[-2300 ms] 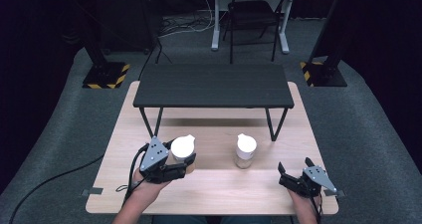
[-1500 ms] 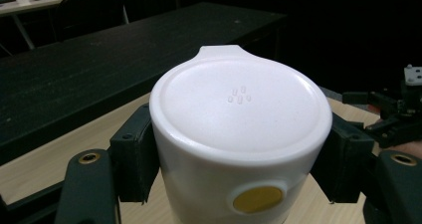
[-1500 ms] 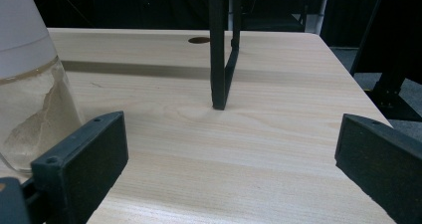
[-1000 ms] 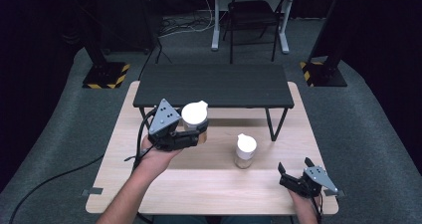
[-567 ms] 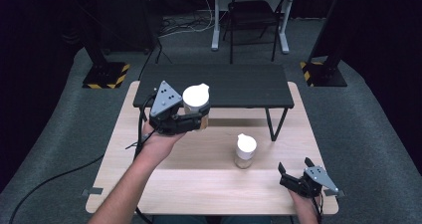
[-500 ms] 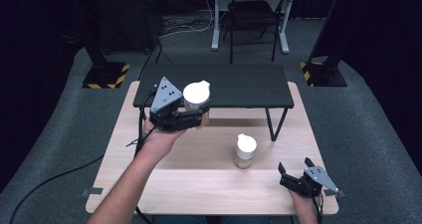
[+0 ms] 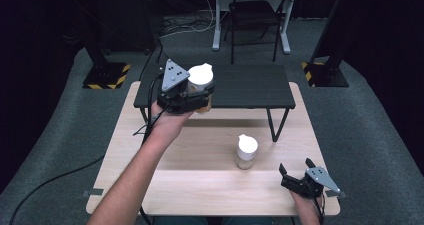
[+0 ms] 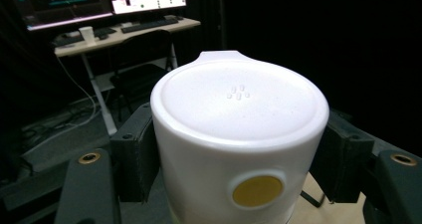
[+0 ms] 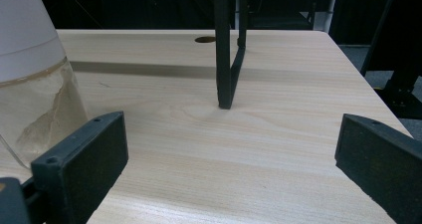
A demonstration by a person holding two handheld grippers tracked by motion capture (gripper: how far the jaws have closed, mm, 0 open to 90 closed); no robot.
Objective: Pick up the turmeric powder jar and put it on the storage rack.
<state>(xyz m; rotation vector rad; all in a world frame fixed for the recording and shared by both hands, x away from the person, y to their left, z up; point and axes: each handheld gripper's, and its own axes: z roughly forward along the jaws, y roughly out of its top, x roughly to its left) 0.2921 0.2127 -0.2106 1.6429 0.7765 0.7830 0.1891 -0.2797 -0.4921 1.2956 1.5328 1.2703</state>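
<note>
Near edge of the table, at about 5 o'clock in the high view: right tool, resting low with jaws spread wide and nothing between them. Seen along the right tool in its own view: bare wood between the two jaws, a second jar just outside the left one at about 9 o'clock, apart from it, part-filled with pale powder under a white lid. Same second jar in the high view: upright on the table, near the right tool at about 11 o'clock from it.

Farther off, at about 11 o'clock on the table: left tool, raised above the wood on an outstretched forearm, clamped on a jar. In the left gripper view: jar squarely between the jaws of the left tool, white lid up with a small tab at 12 o'clock, both pads pressed against its sides, a yellow dot on the near face.

Beyond it, at 12 o'clock: black shelf on thin legs, the held jar at its left front edge; whether over it or just before it, cannot tell.
</note>
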